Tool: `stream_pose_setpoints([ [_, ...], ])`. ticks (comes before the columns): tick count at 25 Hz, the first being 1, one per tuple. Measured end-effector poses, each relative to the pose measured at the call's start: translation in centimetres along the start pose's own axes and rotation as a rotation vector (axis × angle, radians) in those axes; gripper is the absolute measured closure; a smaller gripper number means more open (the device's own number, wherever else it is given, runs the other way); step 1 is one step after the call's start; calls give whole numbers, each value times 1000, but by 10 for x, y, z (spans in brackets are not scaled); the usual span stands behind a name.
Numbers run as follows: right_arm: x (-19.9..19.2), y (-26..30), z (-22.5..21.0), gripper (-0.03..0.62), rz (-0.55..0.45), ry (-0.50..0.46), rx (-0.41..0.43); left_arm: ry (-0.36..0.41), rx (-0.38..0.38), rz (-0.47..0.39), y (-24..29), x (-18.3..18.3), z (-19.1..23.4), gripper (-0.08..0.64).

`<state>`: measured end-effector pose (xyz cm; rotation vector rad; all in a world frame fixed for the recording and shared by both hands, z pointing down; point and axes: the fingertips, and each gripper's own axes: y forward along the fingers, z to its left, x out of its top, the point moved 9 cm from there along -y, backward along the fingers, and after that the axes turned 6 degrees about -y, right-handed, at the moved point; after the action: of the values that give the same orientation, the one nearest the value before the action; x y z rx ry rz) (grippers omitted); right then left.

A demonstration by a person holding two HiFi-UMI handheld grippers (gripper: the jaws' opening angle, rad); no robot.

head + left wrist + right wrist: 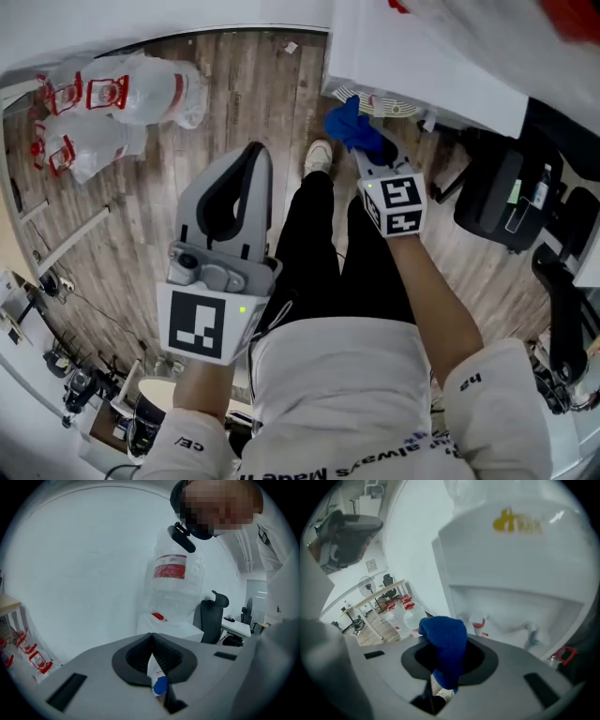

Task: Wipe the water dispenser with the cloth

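Right gripper clamped on the blue cloth, held just in front of the white water dispenser.

Right jaws are closed on the cloth, which bunches up above the jaw tips and hangs down between them. The cloth sits near the dispenser's tap recess, where a red tap and a blue tap are visible; contact with the dispenser cannot be determined. The left gripper is held apart from the dispenser, over the wooden floor, jaws together at the tips with nothing clamped. Water bottles lie on the floor, well apart from both grippers.
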<state>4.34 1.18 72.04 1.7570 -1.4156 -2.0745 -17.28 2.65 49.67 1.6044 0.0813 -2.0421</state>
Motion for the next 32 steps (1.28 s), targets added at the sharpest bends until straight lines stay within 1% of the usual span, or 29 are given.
stream_pose_setpoints([
  [3,22,-56,3,500,-57,-14,24,2,-13,-26,-3,12,-19,541],
  [7,56,-124,-1,500,-145,-61,17,15,-44,-58,-4,31,-47,541],
  [12,99,-206,-9,500,-228,-96,5,15,-79,-50,-13,58,-84,541],
  [16,136,-252,-24,500,-311,-148,-55,33,-116,-92,-10,79,-105,541],
  [21,172,-311,-32,500,-380,-162,-87,42,-150,-133,-22,109,-132,541],
  [27,208,-364,-35,499,-439,-178,-94,36,-200,-177,-32,145,-159,540],
  [32,231,-401,-39,499,-501,-176,-89,53,-247,-219,-38,177,-180,540],
])
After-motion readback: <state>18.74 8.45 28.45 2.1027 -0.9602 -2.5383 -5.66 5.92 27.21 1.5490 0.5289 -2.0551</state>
